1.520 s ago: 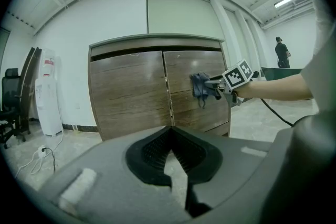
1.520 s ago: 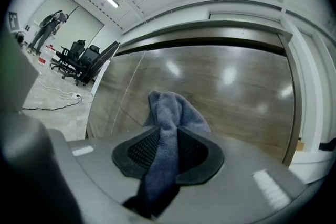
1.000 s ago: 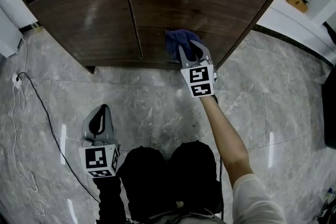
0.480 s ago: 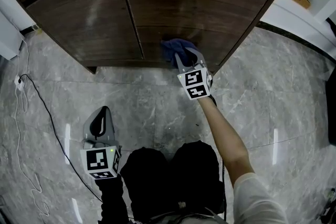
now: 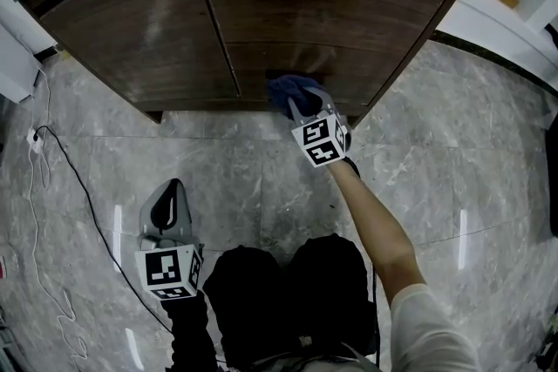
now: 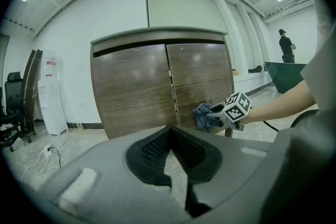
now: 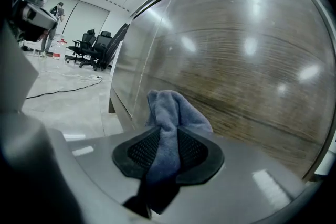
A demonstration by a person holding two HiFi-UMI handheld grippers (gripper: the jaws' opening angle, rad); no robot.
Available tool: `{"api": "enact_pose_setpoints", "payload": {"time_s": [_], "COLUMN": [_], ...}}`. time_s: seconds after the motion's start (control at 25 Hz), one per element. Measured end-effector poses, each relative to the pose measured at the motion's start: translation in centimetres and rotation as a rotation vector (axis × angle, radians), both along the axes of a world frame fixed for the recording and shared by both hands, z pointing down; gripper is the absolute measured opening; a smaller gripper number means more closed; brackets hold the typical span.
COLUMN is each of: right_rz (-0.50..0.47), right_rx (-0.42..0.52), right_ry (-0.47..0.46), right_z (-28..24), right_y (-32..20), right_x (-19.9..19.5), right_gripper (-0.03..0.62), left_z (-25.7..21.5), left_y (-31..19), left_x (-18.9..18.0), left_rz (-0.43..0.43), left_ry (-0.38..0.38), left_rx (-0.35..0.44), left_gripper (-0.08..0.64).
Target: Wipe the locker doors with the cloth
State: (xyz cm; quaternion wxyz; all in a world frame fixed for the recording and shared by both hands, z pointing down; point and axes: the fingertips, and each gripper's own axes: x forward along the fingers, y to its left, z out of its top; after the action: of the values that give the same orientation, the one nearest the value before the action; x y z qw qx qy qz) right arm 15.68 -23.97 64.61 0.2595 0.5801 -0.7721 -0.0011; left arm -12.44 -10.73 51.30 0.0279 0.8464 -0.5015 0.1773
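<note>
Right gripper [image 5: 302,103] is clamped on the blue cloth [image 7: 172,108]. A narrow strip runs back between the pads and the bunched end sits just ahead of the fingertips, pressed on the right locker door [image 5: 349,4] low down, near its bottom edge. Left gripper [image 6: 169,140] has its tips together with nothing between them. It is held low over the floor [image 5: 261,179], well back from the left locker door [image 5: 131,22].

Risks, as I judge them:
- Only a thin strip is pinched, so drag on the wood could pull the cloth out.
- If the bunch slides aside, bare fingertips could scrape the veneer.
- A stroke this low could run off the door's bottom edge.
</note>
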Motion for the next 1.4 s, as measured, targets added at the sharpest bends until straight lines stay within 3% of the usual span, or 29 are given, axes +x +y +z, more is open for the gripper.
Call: {"api": "enact_pose_setpoints", "payload": {"time_s": [0.6,1.4], "right_rz": [-0.042,-0.036], "right_rx": [-0.089,0.051], "right_ry": [0.054,0.076], "right_z": [2.9,-8.1], "right_y": [0.0,-0.9], "right_x": [-0.9,-2.0], "right_gripper": [0.1,0.101], "left_z": [0.3,-0.4], "left_y": [0.2,0.8], "left_x": [-0.5,-0.1], "left_rz": [-0.016,-0.009], "left_ry": [-0.001,0.029], "left_rx": [-0.01,-0.005], "left_gripper": [0.001,0.0]}}
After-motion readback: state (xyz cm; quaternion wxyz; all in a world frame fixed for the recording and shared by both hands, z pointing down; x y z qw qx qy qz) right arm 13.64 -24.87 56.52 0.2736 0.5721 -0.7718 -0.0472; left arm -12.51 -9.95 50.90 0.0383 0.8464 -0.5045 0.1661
